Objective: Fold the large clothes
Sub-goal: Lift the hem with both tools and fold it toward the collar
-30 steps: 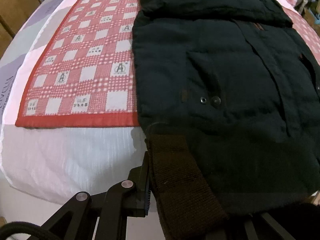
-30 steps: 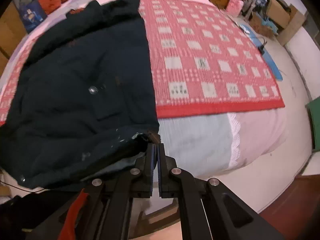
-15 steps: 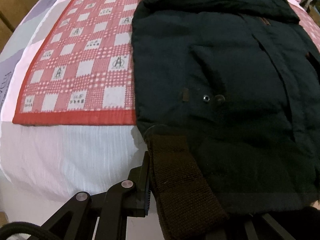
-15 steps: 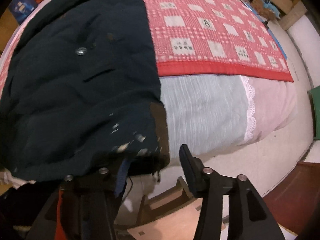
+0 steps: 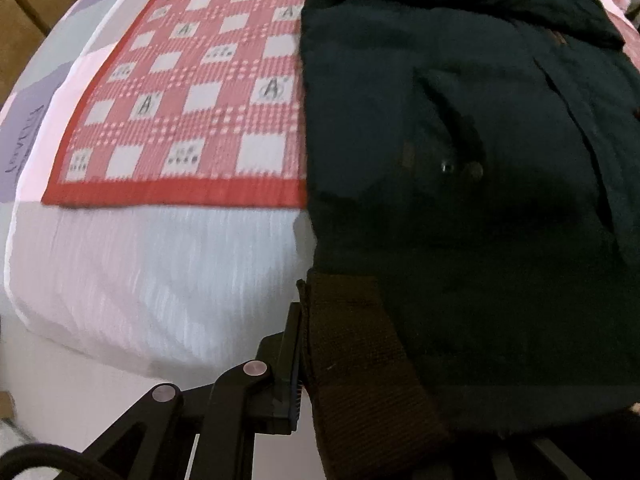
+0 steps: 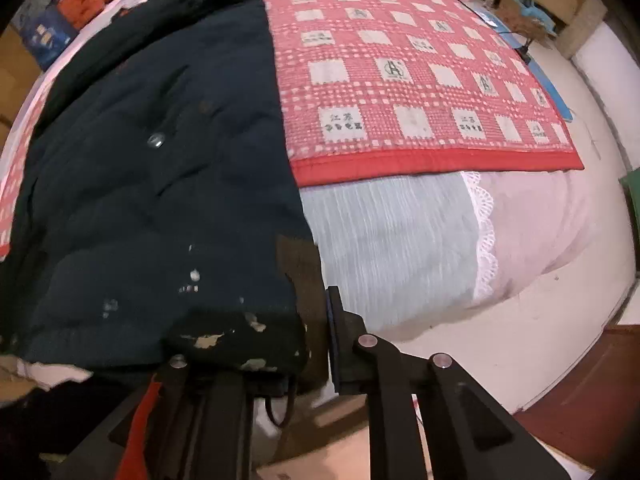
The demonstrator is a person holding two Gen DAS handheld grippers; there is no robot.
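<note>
A large dark padded jacket (image 5: 460, 184) lies flat on the bed, also in the right wrist view (image 6: 160, 168). My left gripper (image 5: 320, 360) is shut on its brown ribbed hem band (image 5: 360, 360) at the jacket's near left corner; only its left finger (image 5: 288, 364) shows, the other is hidden under the cloth. My right gripper (image 6: 316, 344) is closed on the jacket's near right corner, at a brown hem band (image 6: 304, 276). Its right finger (image 6: 340, 344) presses the cloth; the left finger is hidden beneath the hem.
A red and white checked blanket (image 5: 192, 112) covers the bed under the jacket, also in the right wrist view (image 6: 408, 80). The pale bedsheet (image 6: 400, 240) hangs over the near edge. Boxes and clothes piles (image 6: 80, 8) stand beyond the bed.
My right gripper, shut a second ago, then open beside the hem, has now closed on the jacket's right corner. My left gripper keeps its hold and has moved nearer the bed.
</note>
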